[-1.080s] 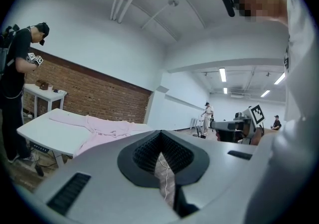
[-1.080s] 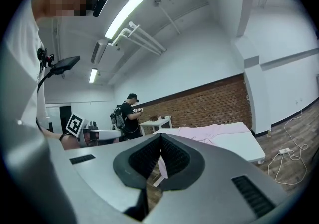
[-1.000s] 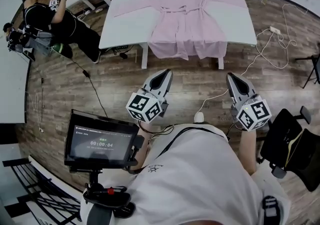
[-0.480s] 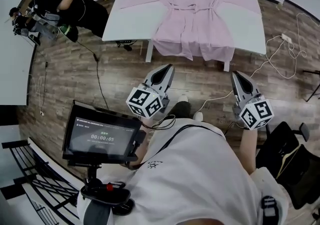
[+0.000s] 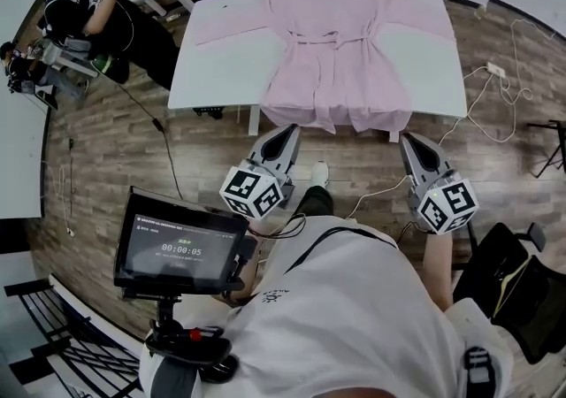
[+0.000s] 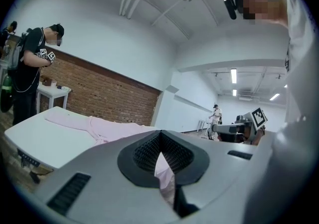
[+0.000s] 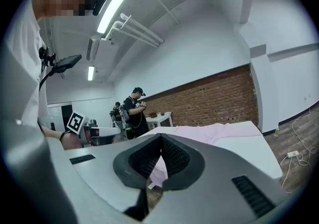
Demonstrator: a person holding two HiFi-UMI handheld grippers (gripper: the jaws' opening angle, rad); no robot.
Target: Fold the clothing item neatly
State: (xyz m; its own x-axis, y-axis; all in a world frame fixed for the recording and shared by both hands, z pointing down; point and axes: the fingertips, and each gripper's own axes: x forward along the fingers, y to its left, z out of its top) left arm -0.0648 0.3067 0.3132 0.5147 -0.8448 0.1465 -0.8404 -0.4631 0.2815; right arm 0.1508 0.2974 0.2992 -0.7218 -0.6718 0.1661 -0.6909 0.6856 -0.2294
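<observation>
Pink cloth is the whole job here: a robe (image 5: 332, 42) lies spread open-armed on the white counter (image 5: 221, 65), collar at the far side, sleeves (image 5: 225, 20) stretched out to either hand. Its belt (image 5: 329, 37) is tied across the waist, and the hem (image 5: 327, 109) hangs over the near edge toward the floor (image 5: 159, 149).

From where I stand, nothing has been folded yet. The person is short of the counter, with a strip of bare wooden floor between them and it. Both hands are held out in front, about level and pointing at the robe.

The left tool (image 5: 285, 135) has its jaws pressed together with nothing between them; the pink seen past its tips is only the hem farther off. The right tool (image 5: 413, 141) is the same, closed and empty, aimed at the robe's other side.

I would call this the reach-in before the first fold. The next move, as I judge it, needs the gap to the counter closed and both pairs of jaws opened. Each tool then has to pinch cloth cleanly, most likely at a sleeve or a side edge, so that it can be laid across the body. The dangling hem may drag the robe toward the edge if one side is lifted alone, so the two hands should work evenly.
</observation>
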